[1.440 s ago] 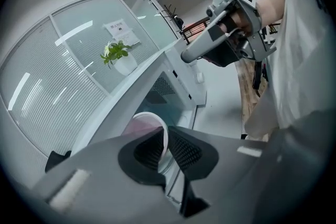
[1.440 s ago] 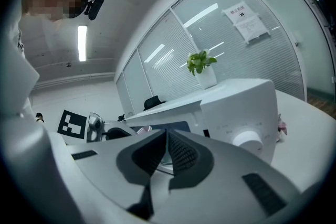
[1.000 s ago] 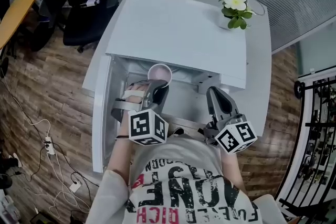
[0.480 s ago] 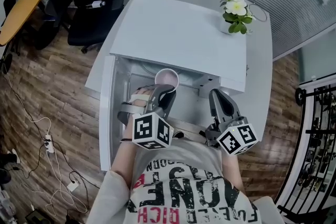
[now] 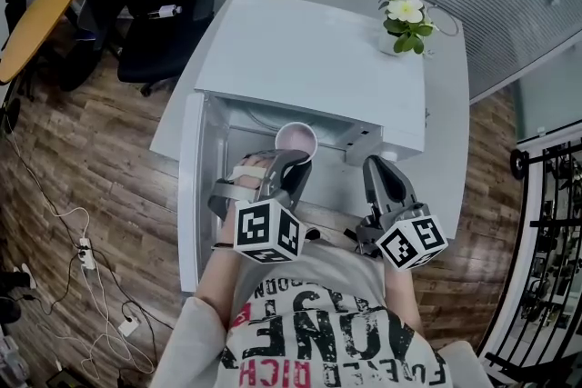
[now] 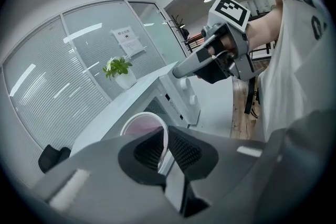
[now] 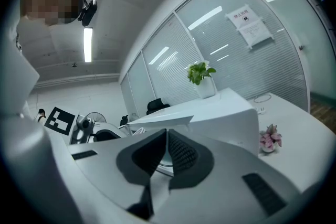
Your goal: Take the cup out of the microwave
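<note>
Head view: left gripper (image 5: 293, 164) is clenched on the rim of the pink cup (image 5: 296, 139), which sits at its 12 o'clock in the mouth of the open microwave (image 5: 314, 59). At 3 o'clock, the right gripper (image 5: 382, 174) is closed on nothing.

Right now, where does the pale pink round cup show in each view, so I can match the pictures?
Head view: the pale pink round cup is at centre, at the white microwave's open front, at the left tool's tip.
Left gripper view: lower centre, its rim between that tool's jaws.
Right gripper view: not clearly made out.
Shared landmark: the potted green plant with a white flower on the microwave's top.
</note>
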Demonstrator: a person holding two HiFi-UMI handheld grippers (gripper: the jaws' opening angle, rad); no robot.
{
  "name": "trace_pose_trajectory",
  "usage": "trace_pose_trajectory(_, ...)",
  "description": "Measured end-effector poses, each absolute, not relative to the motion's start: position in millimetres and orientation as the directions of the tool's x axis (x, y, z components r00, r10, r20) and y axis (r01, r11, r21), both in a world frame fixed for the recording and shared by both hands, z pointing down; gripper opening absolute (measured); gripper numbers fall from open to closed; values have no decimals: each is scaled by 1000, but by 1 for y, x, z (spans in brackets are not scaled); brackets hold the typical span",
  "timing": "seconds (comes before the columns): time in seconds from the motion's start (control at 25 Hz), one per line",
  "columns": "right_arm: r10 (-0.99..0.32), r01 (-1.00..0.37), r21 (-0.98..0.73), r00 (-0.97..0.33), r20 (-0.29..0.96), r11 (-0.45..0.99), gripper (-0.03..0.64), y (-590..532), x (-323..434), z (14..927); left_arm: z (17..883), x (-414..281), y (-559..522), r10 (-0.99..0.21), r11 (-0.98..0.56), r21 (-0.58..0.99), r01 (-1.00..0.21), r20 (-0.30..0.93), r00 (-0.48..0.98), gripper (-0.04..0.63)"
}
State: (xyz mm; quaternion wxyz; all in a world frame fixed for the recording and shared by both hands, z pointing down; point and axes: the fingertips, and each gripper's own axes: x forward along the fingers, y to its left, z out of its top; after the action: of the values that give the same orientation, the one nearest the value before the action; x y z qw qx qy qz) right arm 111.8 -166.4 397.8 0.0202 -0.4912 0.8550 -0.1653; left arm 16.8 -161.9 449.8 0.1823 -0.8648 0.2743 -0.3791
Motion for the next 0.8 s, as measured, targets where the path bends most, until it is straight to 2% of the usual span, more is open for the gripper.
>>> trace_pose_trajectory(0.32,-852,-839,-294,-509,125,459,21,-151,110,397,446,18,-146,-602,-789,-515,-334,542,586,40)
trace_pose_trajectory(0.8,-841,-821,-294,-533,88,489,21,-118,131,375,426,38,-125,-634,-772,-441,-458,473,612,40)
